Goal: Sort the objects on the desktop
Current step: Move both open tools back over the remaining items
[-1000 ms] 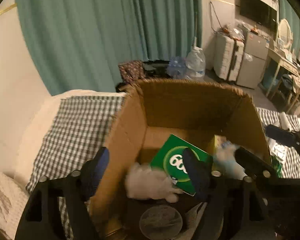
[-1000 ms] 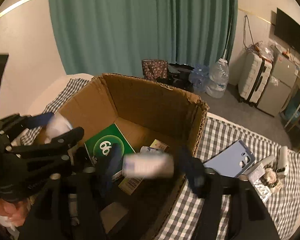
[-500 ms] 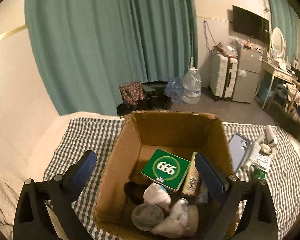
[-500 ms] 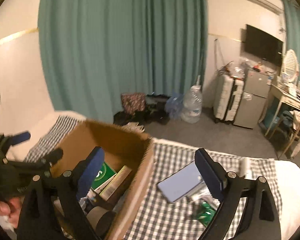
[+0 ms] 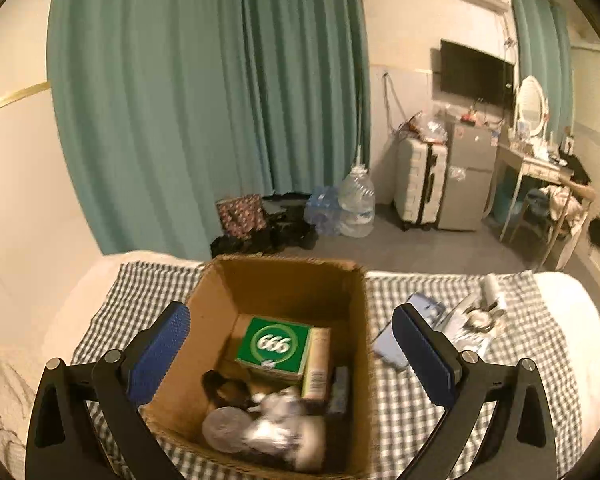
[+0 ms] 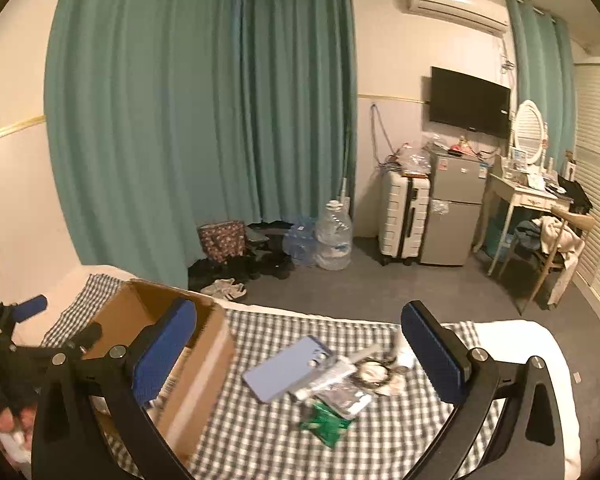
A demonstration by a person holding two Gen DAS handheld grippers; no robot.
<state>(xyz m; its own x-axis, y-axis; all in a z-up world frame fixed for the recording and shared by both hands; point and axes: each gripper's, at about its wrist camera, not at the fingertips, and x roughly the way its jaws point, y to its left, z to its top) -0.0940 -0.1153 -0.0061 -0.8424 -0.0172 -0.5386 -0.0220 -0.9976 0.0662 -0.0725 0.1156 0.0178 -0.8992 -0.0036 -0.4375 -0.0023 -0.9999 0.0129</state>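
An open cardboard box (image 5: 284,266) stands on the checked cloth (image 5: 412,412). Inside it lie a green "666" box (image 5: 274,344), a slim beige box (image 5: 318,364), a white crumpled wad (image 5: 284,420) and a round clear lid (image 5: 224,428). My left gripper (image 5: 290,320) hovers open above the box with nothing between its pads. My right gripper (image 6: 300,312) hangs right of the box (image 6: 196,364), its jaws opening and empty. Below it lie a blue phone case (image 6: 288,368), a green packet (image 6: 326,426) and a dark coiled item (image 6: 374,372).
The cloth covers a white bed whose far edge (image 6: 500,326) drops to grey floor. Beyond stand teal curtains (image 6: 200,120), water bottles (image 6: 334,240), a suitcase (image 6: 400,216), a small fridge (image 6: 454,208) and a dressing table (image 6: 528,196). A hand (image 6: 4,420) shows at lower left.
Both grippers let go of their items over the box, then rose and drew back with jaws widening. The right one swung right, so the phone case pile now lies under it.
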